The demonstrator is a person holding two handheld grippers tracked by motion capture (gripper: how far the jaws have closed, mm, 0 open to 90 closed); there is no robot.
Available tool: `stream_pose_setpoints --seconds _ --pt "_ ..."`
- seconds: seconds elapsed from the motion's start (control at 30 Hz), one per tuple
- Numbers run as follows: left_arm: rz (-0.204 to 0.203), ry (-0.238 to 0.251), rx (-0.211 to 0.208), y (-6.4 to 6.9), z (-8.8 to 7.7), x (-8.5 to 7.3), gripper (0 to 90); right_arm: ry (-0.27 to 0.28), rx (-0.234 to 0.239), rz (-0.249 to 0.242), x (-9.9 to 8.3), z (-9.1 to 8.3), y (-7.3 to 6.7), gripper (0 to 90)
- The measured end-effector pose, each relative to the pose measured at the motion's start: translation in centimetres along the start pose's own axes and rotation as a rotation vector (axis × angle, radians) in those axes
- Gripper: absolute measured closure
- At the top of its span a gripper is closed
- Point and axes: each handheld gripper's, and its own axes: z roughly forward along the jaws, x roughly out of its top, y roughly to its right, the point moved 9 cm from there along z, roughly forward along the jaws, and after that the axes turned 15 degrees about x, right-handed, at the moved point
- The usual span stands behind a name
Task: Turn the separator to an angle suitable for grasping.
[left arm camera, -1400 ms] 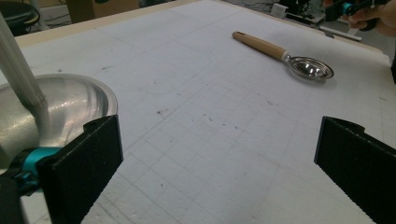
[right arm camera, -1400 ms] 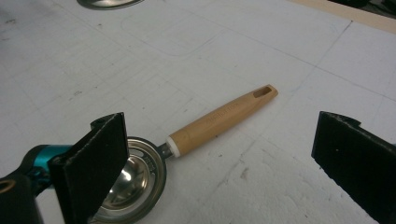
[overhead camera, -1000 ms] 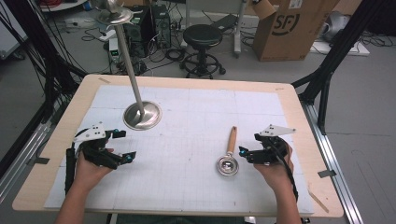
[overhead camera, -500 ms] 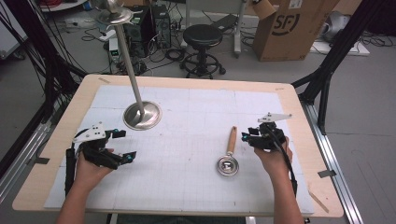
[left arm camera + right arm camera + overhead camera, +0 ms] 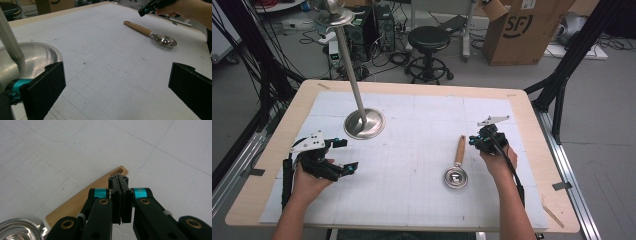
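- Right tongs (image 5: 121, 182): jaws just closed flat together, empty, hovering above the spoon (image 5: 85, 200) handle; step: approach.
- Left tongs (image 5: 343, 155): wide open, empty, stand (image 5: 364, 123) beside.
- Next: reopen, straddle handle.

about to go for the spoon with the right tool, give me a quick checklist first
1. Right tool open enough to grab: not ok, jaws have just closed, nothing between them.
2. Right tool near the spoon handle: ok, over its far end.
3. Spoon lying free on the table: ok.
4. Left tool out of the way: ok, open, far left.
5. Metal stand apart from the spoon: ok.
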Motion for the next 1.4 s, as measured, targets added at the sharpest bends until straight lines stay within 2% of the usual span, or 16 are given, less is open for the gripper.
stream_pose_setpoints --seconds 0.07,0.17,0.4,0.5,0.77,1.1,1.4 --pt "-0.002 -0.002 0.000 0.1 0.1 0.0 1.6 -0.029 0.013 0.009 -0.2 0.7 0.2 90.0" --pt "-0.001 -0.004 0.000 0.0 0.1 -0.1 1.6 -0.060 0.007 0.007 -0.5 1.6 0.3 90.0" --pt "-0.002 -0.014 0.010 -0.3 0.3 -0.3 1.6 -0.092 0.009 0.028 -1.1 2.8 0.9 90.0" --pt "0.002 -0.022 0.010 -0.2 0.4 -0.4 1.6 -0.097 0.016 0.036 -1.1 3.0 0.8 90.0" --pt "-0.001 -0.011 0.006 -0.1 0.1 -0.2 1.6 -0.115 0.036 0.005 -0.4 4.1 -0.2 90.0" --pt "-0.001 -0.015 0.006 -0.2 0.2 -0.2 1.6 -0.148 0.087 -0.035 1.1 6.2 -2.3 90.0" --pt "-0.005 -0.011 0.005 -0.2 0.1 -0.2 1.6 -0.158 0.157 -0.107 1.9 7.5 -5.4 90.0"
